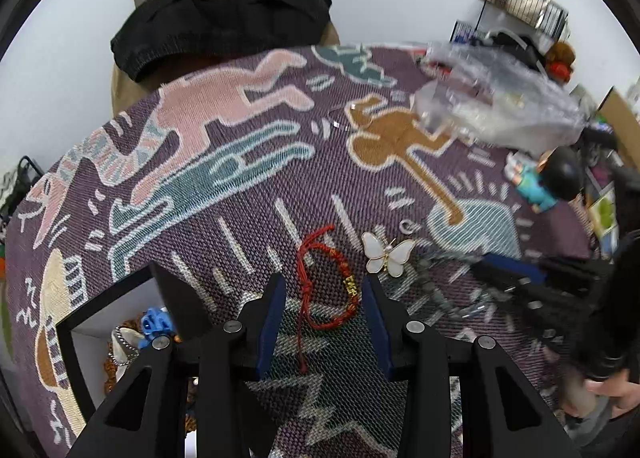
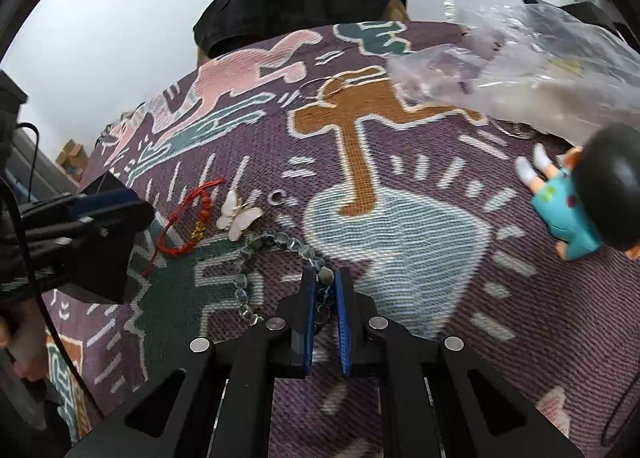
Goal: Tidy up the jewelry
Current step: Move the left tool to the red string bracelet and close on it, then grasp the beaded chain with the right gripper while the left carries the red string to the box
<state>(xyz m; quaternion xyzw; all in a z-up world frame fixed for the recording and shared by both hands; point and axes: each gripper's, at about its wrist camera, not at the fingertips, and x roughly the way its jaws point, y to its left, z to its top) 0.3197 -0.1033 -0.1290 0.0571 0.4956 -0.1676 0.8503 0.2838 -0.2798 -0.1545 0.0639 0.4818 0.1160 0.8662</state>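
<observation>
Pretty cluttered on my purple woven cloth with cartoon figures (image 2: 400, 185): a crinkly clear plastic bag (image 2: 532, 69) sits at the far right, a toy figure in a teal outfit with a black head (image 2: 576, 213) lies near the right edge, and a small silver ring (image 2: 277, 197) rests beside the white butterfly brooch with gold edging (image 2: 239, 215). Only my left camera shows the open black box with a white inside (image 1: 104, 322), holding a blue trinket and chains, just left of the fingers. My right camera shows the grey-green beaded bracelet (image 2: 256, 258) clearly, where the other view blurs it. My right gripper (image 2: 324, 290) points steeply down, jaws clamped on those beads. My left gripper (image 1: 324, 298) tilts down too, jaws apart, straddling the red braided cord bracelet with gold charm (image 1: 328, 286) without touching it.
</observation>
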